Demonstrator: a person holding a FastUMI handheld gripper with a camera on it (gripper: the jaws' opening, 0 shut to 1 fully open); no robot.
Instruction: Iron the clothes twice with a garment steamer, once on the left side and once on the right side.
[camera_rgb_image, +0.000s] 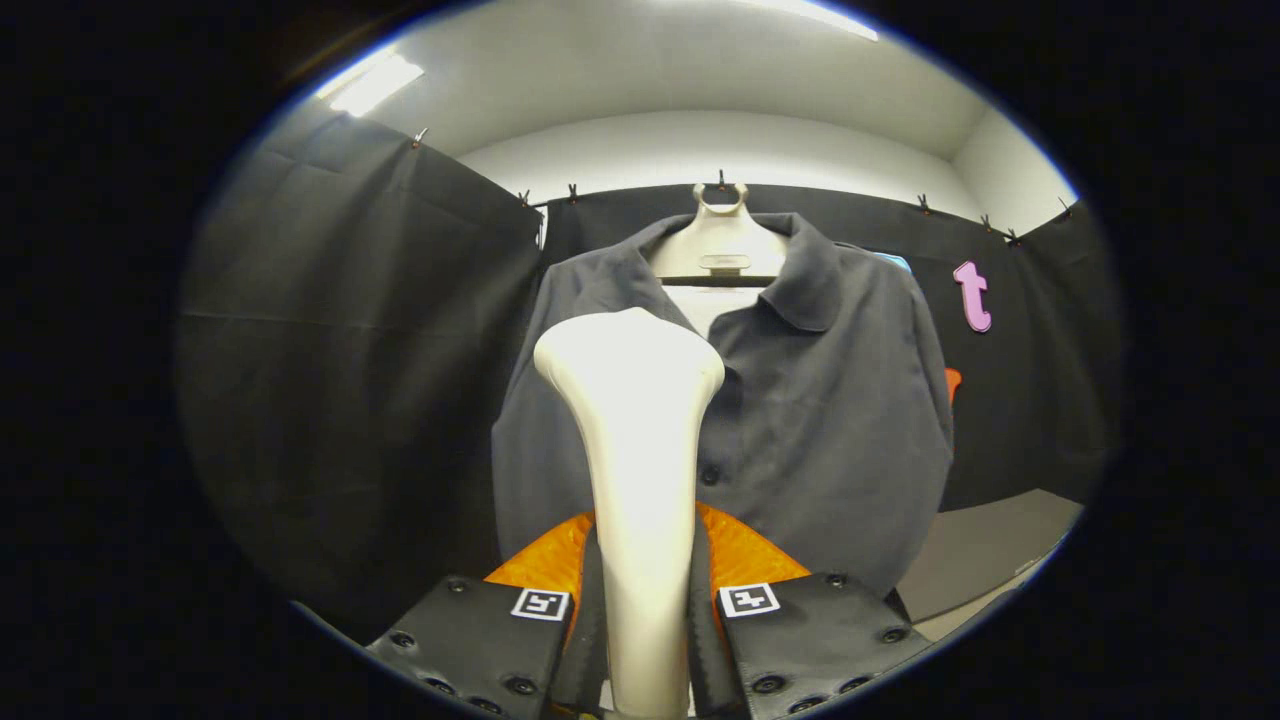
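The gripper (645, 610) is clamped on the handle of a cream garment steamer (635, 450), with 1 finger pressing each side of it. The steamer stands upright between the fingers, and its wide head rises in front of the dark grey shirt (800, 400).

The shirt hangs on a pale hanger (720, 245) clipped at the top edge of the black booth cloth (350, 380). The steamer head covers the shirt's chest on the side left of the button placket, just below the collar; whether it touches the fabric cannot be told. Right of the placket the shirt front is uncovered down to its hem. Left of the shirt, black cloth hangs behind the sleeve edge. Right of the shirt's hem, a grey surface (990, 545) shows below the cloth.
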